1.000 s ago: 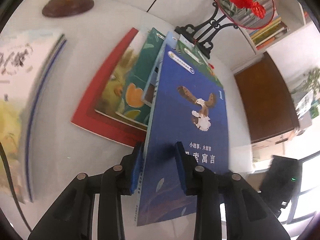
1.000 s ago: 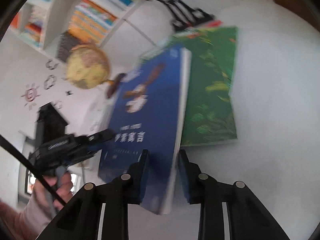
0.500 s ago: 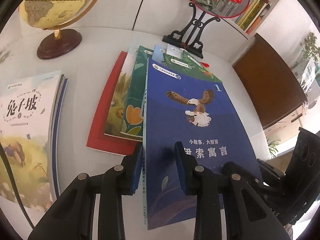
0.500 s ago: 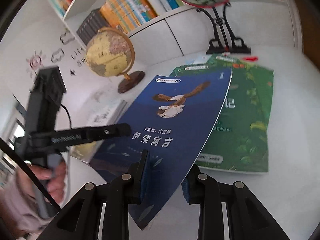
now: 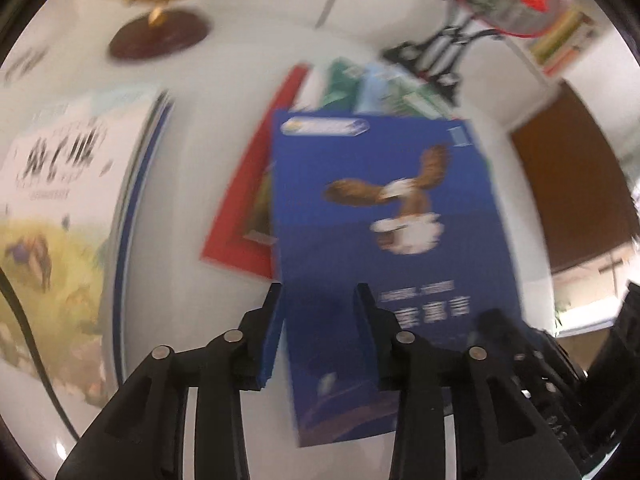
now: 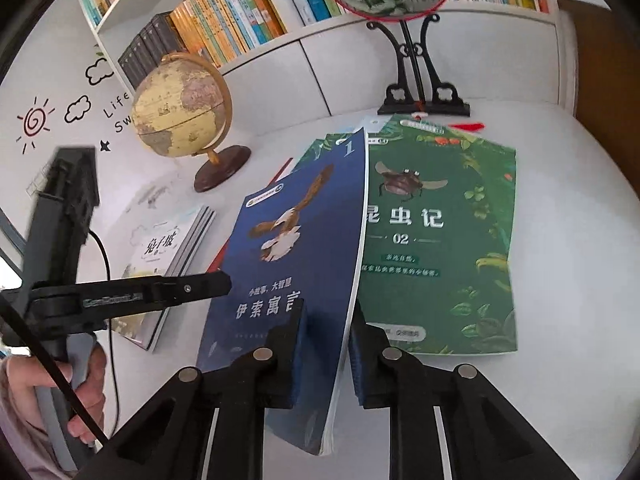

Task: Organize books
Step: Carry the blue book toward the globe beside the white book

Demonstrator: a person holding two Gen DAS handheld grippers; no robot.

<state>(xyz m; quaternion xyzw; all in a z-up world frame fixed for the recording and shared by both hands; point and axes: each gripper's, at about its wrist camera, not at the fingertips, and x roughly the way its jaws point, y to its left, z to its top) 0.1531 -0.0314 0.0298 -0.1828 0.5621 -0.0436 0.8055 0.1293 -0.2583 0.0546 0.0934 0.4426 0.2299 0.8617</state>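
Observation:
A blue book (image 5: 380,240) with an eagle on its cover hangs tilted above the white table (image 6: 560,280), between both grippers. My left gripper (image 5: 318,292) straddles its spine-side corner; its jaws are opening and stand wider than the book is thick. My right gripper (image 6: 326,320) has the same blue book (image 6: 296,248) by the page edge; its jaws are closing and the pads press on it. Under it lie a green insect book (image 6: 440,240) and a red book (image 5: 240,216). The left gripper's finger (image 6: 192,285) shows beside the spine.
A stack topped by a white book (image 6: 160,248) lies at the left. A globe (image 6: 180,108) and a black fan stand (image 6: 420,92) stand at the back, below a bookshelf (image 6: 240,12). A person's hand (image 6: 88,384) holds the left gripper.
The right jaws have closed in on the blue book's page edge and the book now stands steeper. The left jaws have widened around the spine corner. The left view has blurred.

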